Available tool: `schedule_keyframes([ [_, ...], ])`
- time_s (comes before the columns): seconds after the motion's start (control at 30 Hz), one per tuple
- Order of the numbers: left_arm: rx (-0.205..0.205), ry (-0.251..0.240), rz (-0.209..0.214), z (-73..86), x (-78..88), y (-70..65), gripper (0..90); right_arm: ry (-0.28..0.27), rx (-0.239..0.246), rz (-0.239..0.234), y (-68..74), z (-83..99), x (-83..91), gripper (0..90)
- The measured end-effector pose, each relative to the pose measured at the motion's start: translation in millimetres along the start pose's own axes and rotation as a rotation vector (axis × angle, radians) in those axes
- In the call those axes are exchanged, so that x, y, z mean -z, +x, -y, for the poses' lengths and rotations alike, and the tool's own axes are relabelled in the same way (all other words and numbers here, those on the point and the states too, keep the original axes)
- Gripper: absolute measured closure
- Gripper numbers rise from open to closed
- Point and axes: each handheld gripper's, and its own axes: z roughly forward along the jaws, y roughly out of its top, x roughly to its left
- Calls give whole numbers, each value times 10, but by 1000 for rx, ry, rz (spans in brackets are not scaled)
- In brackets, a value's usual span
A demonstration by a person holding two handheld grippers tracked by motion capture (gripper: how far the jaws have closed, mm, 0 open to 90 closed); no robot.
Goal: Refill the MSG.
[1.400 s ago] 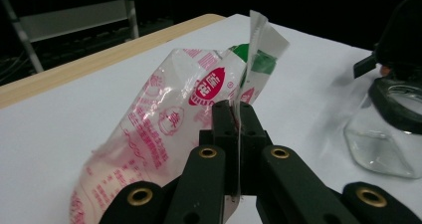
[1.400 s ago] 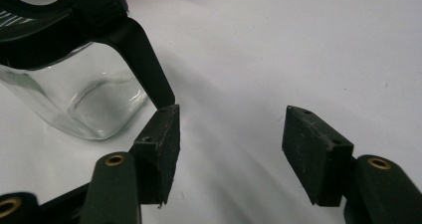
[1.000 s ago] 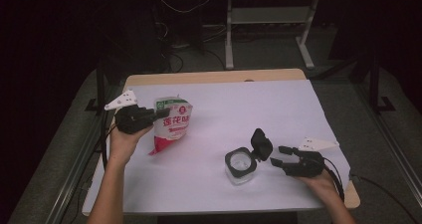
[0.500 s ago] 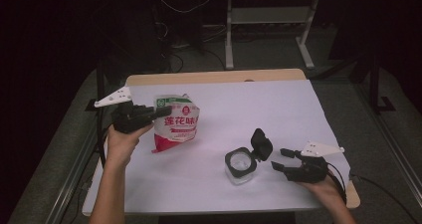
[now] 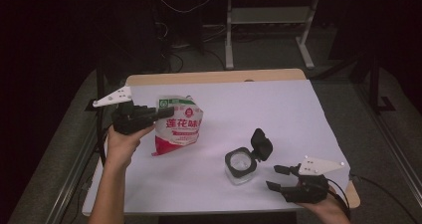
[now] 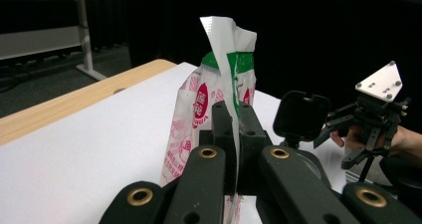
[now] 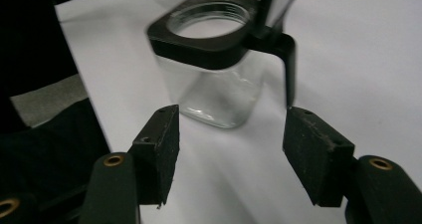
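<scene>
I keep my left gripper (image 5: 158, 115) clamped on the seasoning bag's (image 5: 179, 126) top edge, lifted upright ready for pouring, while my right gripper (image 5: 276, 178) waits unclenched beside the open-lidded glass jar (image 5: 241, 165) on the table (image 5: 278, 109).

Both grippers, left gripper (image 5: 158, 115) and right gripper (image 5: 277, 176), are matte black with brass-ringed screws, grey three-cornered top plates, trailing black cables; forearms bare, no sleeves.
</scene>
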Motion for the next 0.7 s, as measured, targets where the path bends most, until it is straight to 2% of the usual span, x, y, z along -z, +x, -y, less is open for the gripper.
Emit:
schedule_keyframes([
  [0.13,-1,-6,2,-18,15,-33,900,5,33,-34,133,-47,27,456],
  [0.2,-1,-6,6,-26,19,-40,900,5,54,-43,188,-76,24,586],
  [0.27,-2,-7,8,-30,20,-44,900,-2,48,-55,228,-101,25,678],
  [0.43,2,-2,12,-34,21,-49,900,-12,84,-68,337,-198,-33,891],
  [0.7,14,-3,30,-34,16,-52,900,-27,105,-70,440,-409,-184,899],
])
